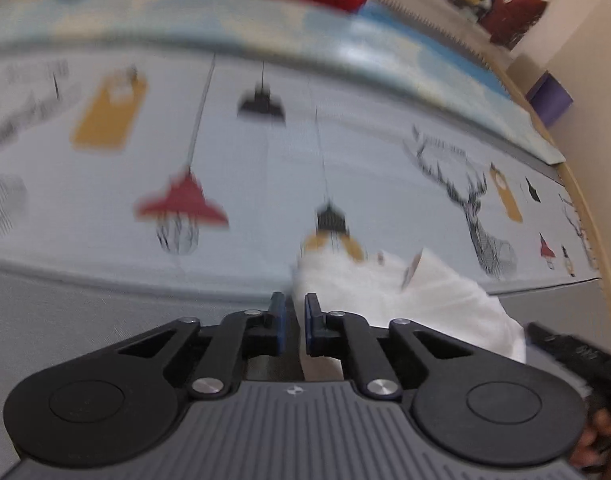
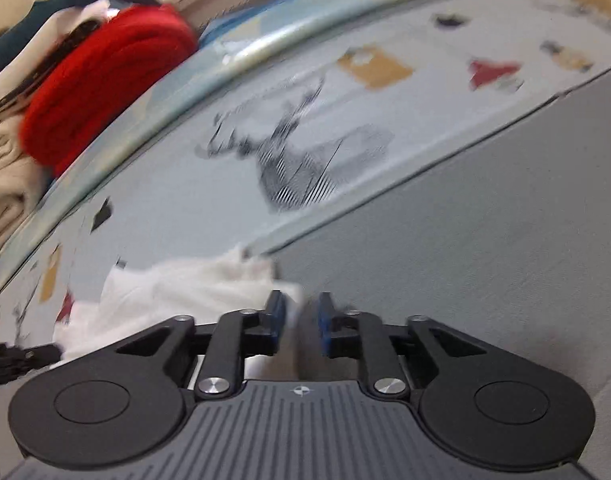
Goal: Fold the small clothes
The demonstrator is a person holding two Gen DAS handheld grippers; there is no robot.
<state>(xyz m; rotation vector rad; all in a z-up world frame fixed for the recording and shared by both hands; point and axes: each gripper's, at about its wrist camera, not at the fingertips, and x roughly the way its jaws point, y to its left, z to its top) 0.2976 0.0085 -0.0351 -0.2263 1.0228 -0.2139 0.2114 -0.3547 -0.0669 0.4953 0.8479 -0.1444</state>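
White garment (image 1: 405,300) sits bunched on the near edge of the printed cloth (image 1: 245,168), and I've got a claw at each end so it can spread flat. Left gripper (image 1: 294,322) and right gripper (image 2: 297,322) look nearly clenched; can't tell if either's pinching fabric.

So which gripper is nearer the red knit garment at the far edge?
Cannot say for certain; perhaps the left. Both grippers, left and right, sit at the white garment, well short of the red knit garment across the printed cloth.
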